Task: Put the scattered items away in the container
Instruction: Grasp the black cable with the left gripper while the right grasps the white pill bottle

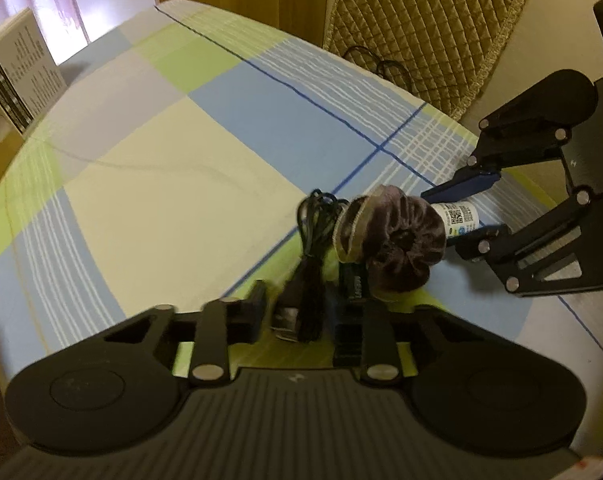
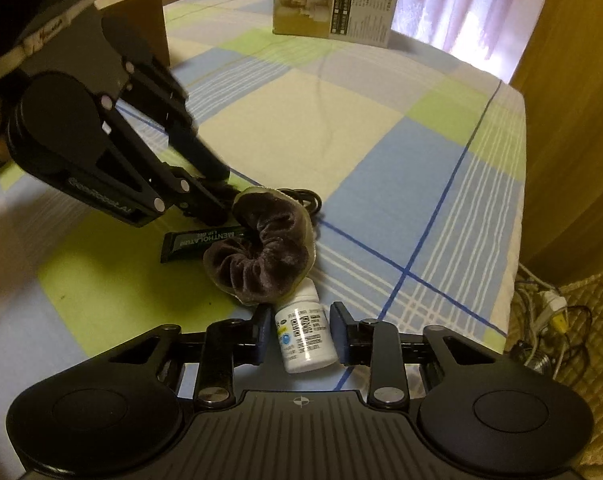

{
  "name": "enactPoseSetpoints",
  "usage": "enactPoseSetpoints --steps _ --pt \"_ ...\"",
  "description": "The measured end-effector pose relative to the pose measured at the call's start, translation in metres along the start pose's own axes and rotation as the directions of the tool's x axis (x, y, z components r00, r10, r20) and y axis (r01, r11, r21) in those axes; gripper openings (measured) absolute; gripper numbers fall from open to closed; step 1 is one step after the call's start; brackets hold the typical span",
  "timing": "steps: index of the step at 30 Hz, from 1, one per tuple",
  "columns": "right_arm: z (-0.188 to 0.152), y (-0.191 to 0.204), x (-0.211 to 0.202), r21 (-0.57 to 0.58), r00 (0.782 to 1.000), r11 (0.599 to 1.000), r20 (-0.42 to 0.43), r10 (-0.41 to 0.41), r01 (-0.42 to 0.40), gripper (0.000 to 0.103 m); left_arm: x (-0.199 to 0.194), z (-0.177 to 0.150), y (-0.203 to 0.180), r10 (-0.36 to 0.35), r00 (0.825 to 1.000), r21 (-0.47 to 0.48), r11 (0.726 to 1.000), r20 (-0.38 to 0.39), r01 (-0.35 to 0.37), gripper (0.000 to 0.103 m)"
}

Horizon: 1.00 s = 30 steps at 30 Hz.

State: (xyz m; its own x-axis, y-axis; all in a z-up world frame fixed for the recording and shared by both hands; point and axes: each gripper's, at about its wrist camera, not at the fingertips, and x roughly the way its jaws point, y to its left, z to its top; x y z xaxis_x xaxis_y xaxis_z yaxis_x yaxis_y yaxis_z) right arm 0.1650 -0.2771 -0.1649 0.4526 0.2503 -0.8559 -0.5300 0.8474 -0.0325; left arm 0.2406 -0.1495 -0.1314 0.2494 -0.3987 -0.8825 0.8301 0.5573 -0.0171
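Landmark = the velvet scrunchie (image 2: 261, 256), mid-pile on the checked cloth (image 2: 341, 128).

Far L of it: the left gripper (image 2: 217, 196) comes in low and tilted, fingers straddling the black cable (image 1: 313, 248), which lies just behind/left of the scrunchie. Jaws are spread w/ a gap each side of the cable, nothing clamped yet; prob. lining up a pinch, since a limp bundle needs a grab round its middle.

Touching the scrunchie's L edge: a dark green lip-gel tube (image 2: 197, 242), flat, partly tucked under the fabric.

Just in front of the scrunchie, touching its rim: a white bottle (image 2: 305, 336) on its side, label up. The right gripper (image 2: 301, 332) brackets it, pads close to both sides but slim gaps visible, so narrow, not gripping. Lying flat lets it roll; squeezing across the barrel looks like the reason for this approach.

Well behind the scrunchie: a printed carton (image 2: 333, 0); behind-left, a brown box (image 2: 141, 20). Can't tell which is the container; all items are outside both.
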Motion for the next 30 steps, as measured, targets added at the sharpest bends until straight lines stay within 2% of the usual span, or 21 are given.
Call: enactPoseSetpoints --steps 5,12,17,25,27,29,30 --pt "0.0 -0.002 -0.002 0.052 1.0 0.999 -0.002 0.001 -0.001 0.026 -0.008 -0.012 0.004 0.03 0.999 -0.032 0.999 -0.012 -0.03 0.021" --pt "-0.007 -0.001 -0.008 0.117 1.0 0.993 0.006 0.021 -0.022 0.026 -0.034 -0.052 0.015 0.064 0.993 -0.145 0.986 -0.096 -0.078 0.021" --pt "-0.007 -0.001 -0.009 0.137 1.0 0.99 0.011 0.022 -0.024 0.026 -0.045 -0.068 0.017 0.07 0.99 -0.191 0.977 -0.124 -0.093 0.022" --pt "-0.004 0.0 -0.007 0.153 1.0 0.988 0.013 -0.013 0.011 0.033 -0.031 -0.053 0.015 0.087 0.99 -0.173 0.979 -0.108 -0.105 0.04" --pt "-0.006 0.003 -0.007 0.154 1.0 0.988 0.014 -0.028 0.025 0.033 -0.029 -0.053 0.014 0.088 0.992 -0.179 0.978 -0.094 -0.104 0.04" --pt "-0.006 0.005 -0.007 0.172 0.999 0.984 0.01 -0.037 0.035 0.032 -0.031 -0.054 0.015 0.083 0.993 -0.189 0.977 -0.088 -0.099 0.034" --pt "-0.007 0.006 -0.008 0.185 0.999 0.982 0.006 -0.04 0.038 0.027 -0.033 -0.056 0.015 0.082 0.993 -0.188 0.977 -0.084 -0.097 0.023"
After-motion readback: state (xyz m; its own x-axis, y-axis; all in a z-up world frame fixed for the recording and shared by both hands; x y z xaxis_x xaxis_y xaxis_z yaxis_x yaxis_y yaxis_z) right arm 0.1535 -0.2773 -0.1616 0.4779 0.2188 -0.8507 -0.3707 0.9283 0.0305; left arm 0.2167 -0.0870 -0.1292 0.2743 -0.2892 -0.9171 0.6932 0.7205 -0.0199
